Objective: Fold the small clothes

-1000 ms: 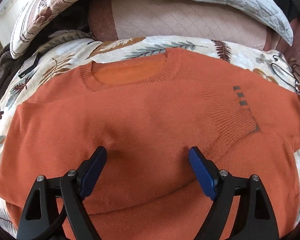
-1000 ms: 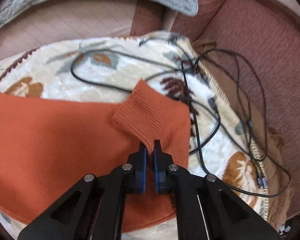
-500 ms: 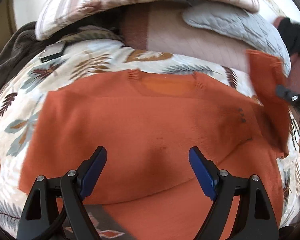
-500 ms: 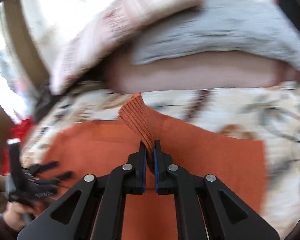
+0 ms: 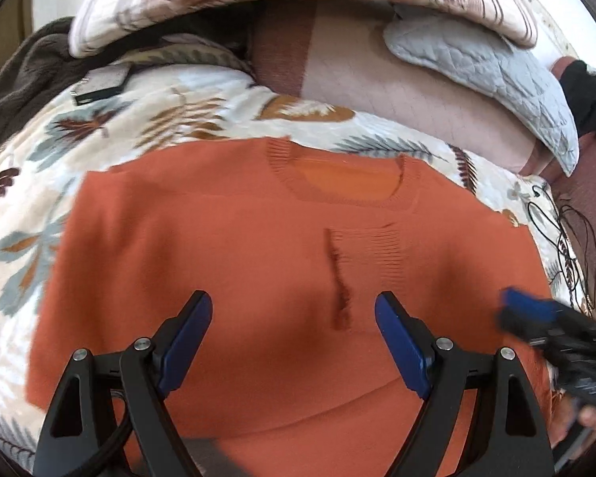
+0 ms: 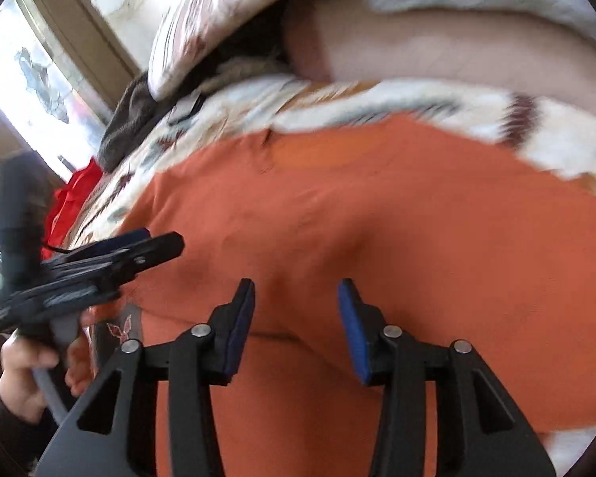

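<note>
An orange knitted sweater point(image 5: 226, 278) lies flat on a cream blanket printed with leaves point(image 5: 111, 135), its ribbed sleeve cuff point(image 5: 373, 250) folded across the chest just below the round neckline. The left tongs point(image 5: 293, 338) hover wide apart above the sweater's middle, holding nothing. The right tongs point(image 6: 296, 322) are opening over the near part of the sweater, with only flat cloth beneath them.

The right gripper point(image 6: 296, 320) hangs over the orange sweater point(image 6: 377, 218) spread on a leaf-print blanket point(image 6: 556, 139), its jaws opening with nothing between them. At left, a hand point(image 6: 24, 373) holds the left gripper point(image 6: 155, 240) — apparently above the sweater's edge, though blurred.
</note>
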Tool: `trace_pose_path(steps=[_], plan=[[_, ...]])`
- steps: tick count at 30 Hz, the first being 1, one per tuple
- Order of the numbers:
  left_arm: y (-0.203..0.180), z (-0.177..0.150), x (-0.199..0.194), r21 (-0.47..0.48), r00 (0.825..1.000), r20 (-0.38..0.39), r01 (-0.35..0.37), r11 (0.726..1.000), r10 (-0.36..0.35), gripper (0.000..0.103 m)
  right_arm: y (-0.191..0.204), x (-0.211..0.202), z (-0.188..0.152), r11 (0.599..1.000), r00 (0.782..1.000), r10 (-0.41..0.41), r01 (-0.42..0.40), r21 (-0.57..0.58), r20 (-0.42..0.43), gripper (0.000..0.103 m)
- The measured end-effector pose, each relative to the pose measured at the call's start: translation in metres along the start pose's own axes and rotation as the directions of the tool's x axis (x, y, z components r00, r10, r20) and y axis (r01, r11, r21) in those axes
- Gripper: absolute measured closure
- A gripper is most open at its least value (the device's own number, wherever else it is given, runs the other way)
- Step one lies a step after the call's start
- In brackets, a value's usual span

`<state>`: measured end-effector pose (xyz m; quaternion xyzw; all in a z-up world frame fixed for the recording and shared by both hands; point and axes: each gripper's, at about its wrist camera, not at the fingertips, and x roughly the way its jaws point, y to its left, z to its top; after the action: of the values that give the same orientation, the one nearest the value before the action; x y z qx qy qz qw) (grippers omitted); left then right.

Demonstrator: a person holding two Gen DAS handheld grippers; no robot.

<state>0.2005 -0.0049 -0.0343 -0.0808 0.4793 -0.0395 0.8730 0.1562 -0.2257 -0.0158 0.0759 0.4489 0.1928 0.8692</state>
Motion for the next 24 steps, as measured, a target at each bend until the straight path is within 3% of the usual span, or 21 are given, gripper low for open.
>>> trace_pose_path(steps=[3, 5, 8, 9, 10, 12, 14, 15, 17, 18, 22, 24], plan=[[-0.013, 0.004, 0.023, -0.013, 0.998, -0.055, -0.019, 1.0, 0.018, 0.019, -0.035, -0.038, -0.006, 0.977, 0.972, -0.215, 0.214, 0.026, 0.091, 0.034], [-0.023, 0.003, 0.038, -0.007, 0.996, -0.088, -0.03, 1.0, 0.029, 0.028, -0.064, -0.054, -0.013, 0.939, 0.931, -0.343, 0.335, 0.079, 0.123, 0.033], [-0.043, -0.002, 0.043, 0.081, 0.995, -0.053, -0.085, 0.993, 0.09, 0.06, -0.109, -0.059, -0.016, 0.891, 0.897, -0.436, 0.42, 0.171, 0.073, 0.033], [-0.048, -0.004, 0.044, 0.102, 0.995, -0.047, -0.079, 0.992, 0.084, 0.085, -0.122, -0.06, -0.015, 0.882, 0.894, -0.446, 0.428, 0.198, 0.056, 0.033], [-0.052, -0.005, 0.044, 0.114, 0.995, -0.047, -0.077, 0.99, 0.082, 0.091, -0.134, -0.058, -0.016, 0.872, 0.891, -0.452, 0.433, 0.228, 0.035, 0.033], [-0.059, -0.006, 0.043, 0.141, 0.992, -0.029, -0.116, 0.983, 0.121, 0.099, -0.157, -0.052, -0.023, 0.872, 0.915, -0.403, 0.39, 0.295, -0.02, 0.033], [-0.057, -0.007, 0.04, 0.131, 0.992, -0.015, -0.123, 0.984, 0.126, 0.101, -0.167, -0.039, -0.029, 0.891, 0.954, -0.294, 0.297, 0.344, -0.06, 0.044], [-0.053, -0.007, 0.036, 0.108, 0.993, -0.004, -0.117, 0.987, 0.118, 0.101, -0.168, -0.034, -0.031, 0.893, 0.961, -0.266, 0.275, 0.357, -0.076, 0.063], [-0.046, -0.007, 0.028, 0.081, 0.993, 0.024, -0.117, 0.99, 0.116, 0.102, -0.162, -0.03, -0.032, 0.89, 0.958, -0.274, 0.284, 0.356, -0.079, 0.079], [-0.042, -0.007, 0.02, 0.078, 0.99, 0.051, -0.134, 0.988, 0.13, 0.102, -0.156, -0.033, -0.028, 0.896, 0.958, -0.281, 0.286, 0.339, -0.064, 0.094], [-0.029, -0.006, -0.015, 0.08, 0.963, 0.18, -0.218, 0.973, 0.201, 0.102, -0.112, -0.05, -0.012, 0.943, 0.959, -0.273, 0.251, 0.218, 0.077, 0.095], [-0.018, -0.004, -0.031, 0.056, 0.947, 0.228, -0.245, 0.968, 0.226, 0.102, -0.093, -0.047, -0.007, 0.954, 0.956, -0.272, 0.254, 0.157, 0.108, 0.096]])
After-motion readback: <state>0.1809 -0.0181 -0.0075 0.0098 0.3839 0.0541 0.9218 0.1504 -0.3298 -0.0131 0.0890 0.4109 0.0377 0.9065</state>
